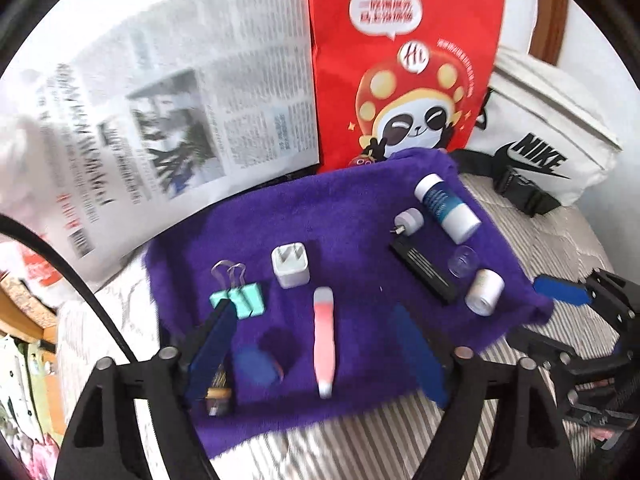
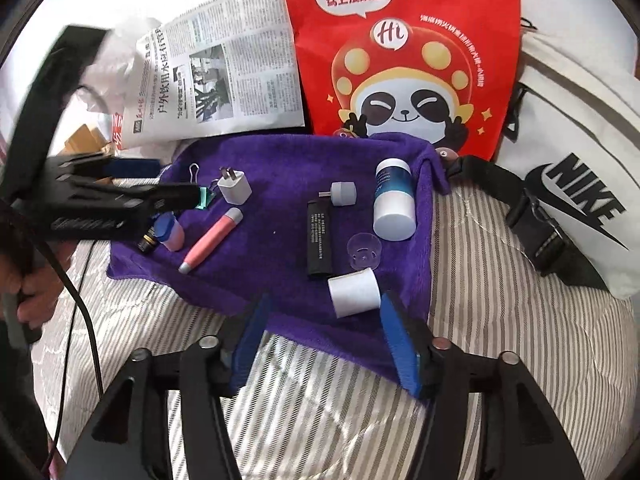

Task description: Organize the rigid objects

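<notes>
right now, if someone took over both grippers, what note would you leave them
Left gripper: open, empty, above the near left part of the purple fleece cloth.
Right gripper: open, empty, at the cloth's near edge by the small white paper roll.
On the cloth, left group: teal binder clip, white plug adapter, pink tube, small blue-capped pot.
Right group: black flat bar, white and blue bottle, clear round cap, small grey plug.
Nothing is held; what sorting is left cannot be judged.
</notes>
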Demonstrator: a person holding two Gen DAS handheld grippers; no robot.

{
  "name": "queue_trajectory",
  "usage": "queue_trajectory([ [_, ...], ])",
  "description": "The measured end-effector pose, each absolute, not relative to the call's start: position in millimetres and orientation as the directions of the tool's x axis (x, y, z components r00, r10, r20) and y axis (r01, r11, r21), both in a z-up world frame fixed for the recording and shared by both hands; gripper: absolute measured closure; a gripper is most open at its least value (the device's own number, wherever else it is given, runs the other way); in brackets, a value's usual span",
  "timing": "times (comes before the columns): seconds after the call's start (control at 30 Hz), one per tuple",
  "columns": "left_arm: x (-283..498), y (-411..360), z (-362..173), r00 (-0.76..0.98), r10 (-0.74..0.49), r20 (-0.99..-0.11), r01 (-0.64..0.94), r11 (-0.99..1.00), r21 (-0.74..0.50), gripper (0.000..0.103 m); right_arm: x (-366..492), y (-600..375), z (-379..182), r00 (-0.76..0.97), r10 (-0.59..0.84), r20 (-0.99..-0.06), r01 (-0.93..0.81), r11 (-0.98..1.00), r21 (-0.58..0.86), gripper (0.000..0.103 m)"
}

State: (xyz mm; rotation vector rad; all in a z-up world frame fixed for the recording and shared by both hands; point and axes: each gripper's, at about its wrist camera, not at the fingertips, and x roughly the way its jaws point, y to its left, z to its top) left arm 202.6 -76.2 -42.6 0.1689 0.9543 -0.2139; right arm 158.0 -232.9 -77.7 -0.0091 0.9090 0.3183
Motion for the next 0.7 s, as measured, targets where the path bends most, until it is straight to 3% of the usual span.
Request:
queue_trajectory([
  [0.13,169,-59,-26,0.592,-0.096,-0.8,0.226,0.973,0.05,0.016,143,-229,-65,0.574,0.248,-0.78,-0.24,0.962,0.129,0.024],
  [0.23,143,-44,-13,0.612,-0.087,-0.786,0.196,0.98,0.044,0.01,129,-225,-52,0.59,0.236,-0.772,-0.227,0.966,0.122,0.022],
  [0.37,113,-32,-1,0.632,-0.093,-0.769,0.153,0.988,0.006,0.003,111,-221,-38,0.596,0.192,-0.78,-0.189,0.977,0.096,0.003],
  [0.7,57,-32,23,0.674,-0.069,-0.736,0.084,0.996,-0.016,0.001,70,-224,-8,0.611,0.091,-0.787,-0.115,0.993,0.025,0.0],
])
